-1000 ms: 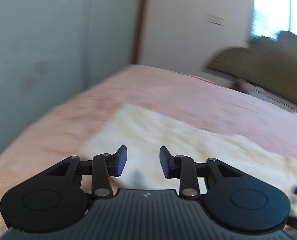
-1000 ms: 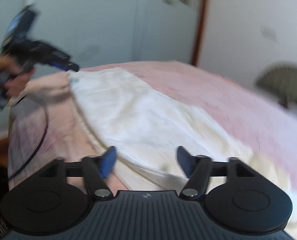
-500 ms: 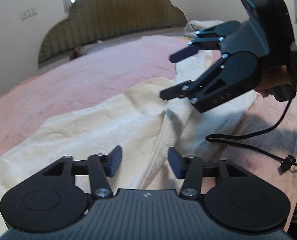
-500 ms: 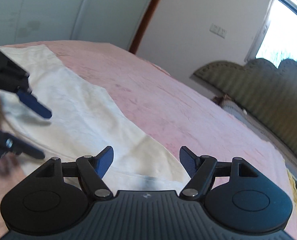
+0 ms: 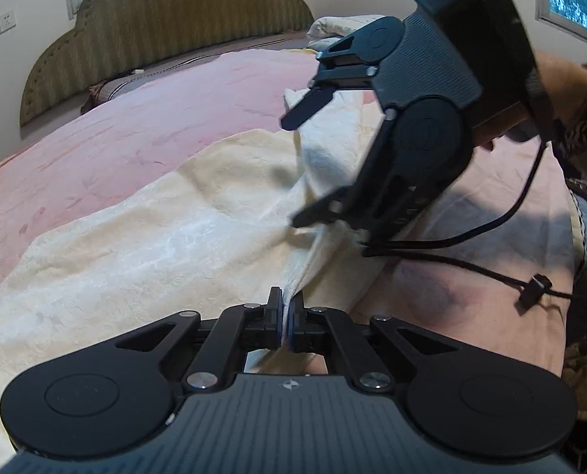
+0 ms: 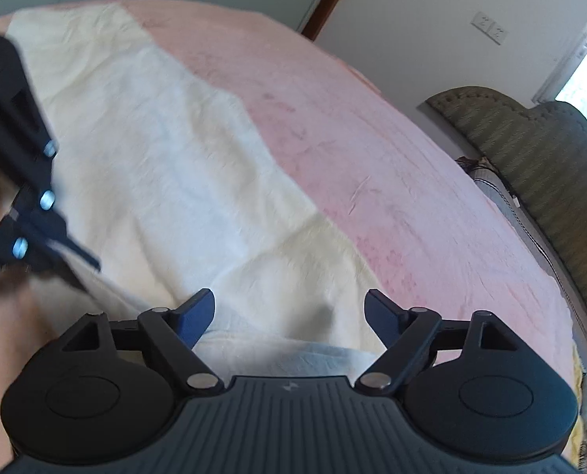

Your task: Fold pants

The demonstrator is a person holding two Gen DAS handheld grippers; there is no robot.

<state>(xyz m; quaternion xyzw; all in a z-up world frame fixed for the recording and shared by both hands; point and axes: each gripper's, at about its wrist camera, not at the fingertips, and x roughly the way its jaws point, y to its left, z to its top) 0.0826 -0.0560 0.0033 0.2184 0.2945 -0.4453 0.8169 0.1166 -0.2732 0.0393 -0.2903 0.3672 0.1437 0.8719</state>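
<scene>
Cream pants (image 5: pixel 182 237) lie spread on a pink bed, also in the right wrist view (image 6: pixel 167 166). My left gripper (image 5: pixel 286 318) is shut on a raised fold of the pants' near edge. My right gripper (image 5: pixel 297 170) hovers open over the same edge further along, its fingers straddling the cloth ridge. In its own view the right gripper (image 6: pixel 289 312) is open with cloth beneath it. The left gripper shows blurred at the left edge of the right wrist view (image 6: pixel 25 197).
The pink bedspread (image 5: pixel 127 130) covers the bed. A green padded headboard (image 5: pixel 155 23) stands at the far end, also seen in the right wrist view (image 6: pixel 530 150). A black cable (image 5: pixel 502 276) trails over the bed's near side. A folded blanket (image 5: pixel 344 23) lies by the headboard.
My left gripper has closed on the pants' edge fold; it was open half a second ago. The right gripper has come closer and lower over the cloth.
</scene>
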